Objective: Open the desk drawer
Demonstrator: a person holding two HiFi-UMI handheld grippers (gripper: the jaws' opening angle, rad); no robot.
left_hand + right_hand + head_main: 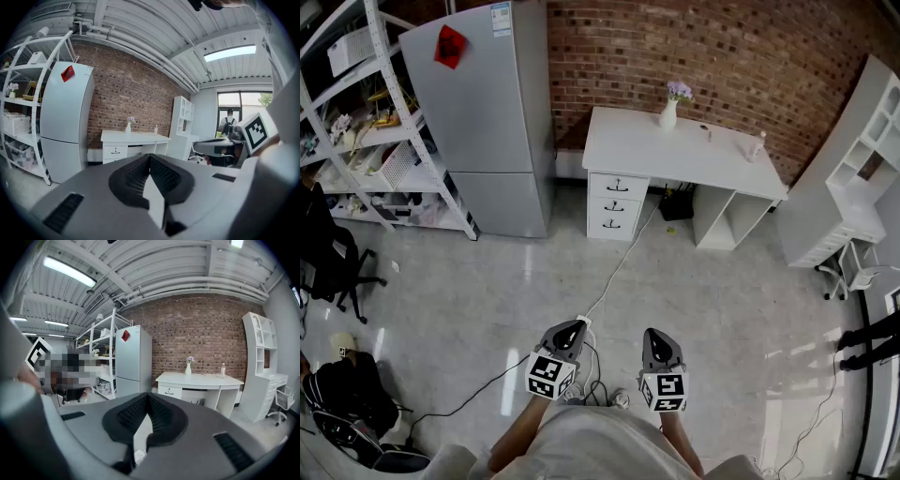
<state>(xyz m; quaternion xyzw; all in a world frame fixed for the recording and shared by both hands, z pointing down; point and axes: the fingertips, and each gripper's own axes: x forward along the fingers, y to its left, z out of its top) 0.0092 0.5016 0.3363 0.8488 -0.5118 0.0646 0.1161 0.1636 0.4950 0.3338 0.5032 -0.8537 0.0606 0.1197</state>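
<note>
The white desk (675,148) stands against the brick wall across the room, with a stack of three shut drawers (617,204) under its left end. Each drawer has a dark handle. Both gripper views show the desk far off (133,137) (199,379), with its top drawer (169,391) shut. My left gripper (571,330) and right gripper (658,337) are side by side low in the head view, several steps from the desk and aimed toward it. The left gripper (150,159) and the right gripper (147,397) are both shut with nothing between the pads.
A grey fridge (483,122) stands left of the desk, beside a white shelf rack (366,141). A white shelving unit (853,178) is at the right. A cable (619,272) runs over the floor toward me. A vase (669,112) and bottle (757,145) stand on the desk.
</note>
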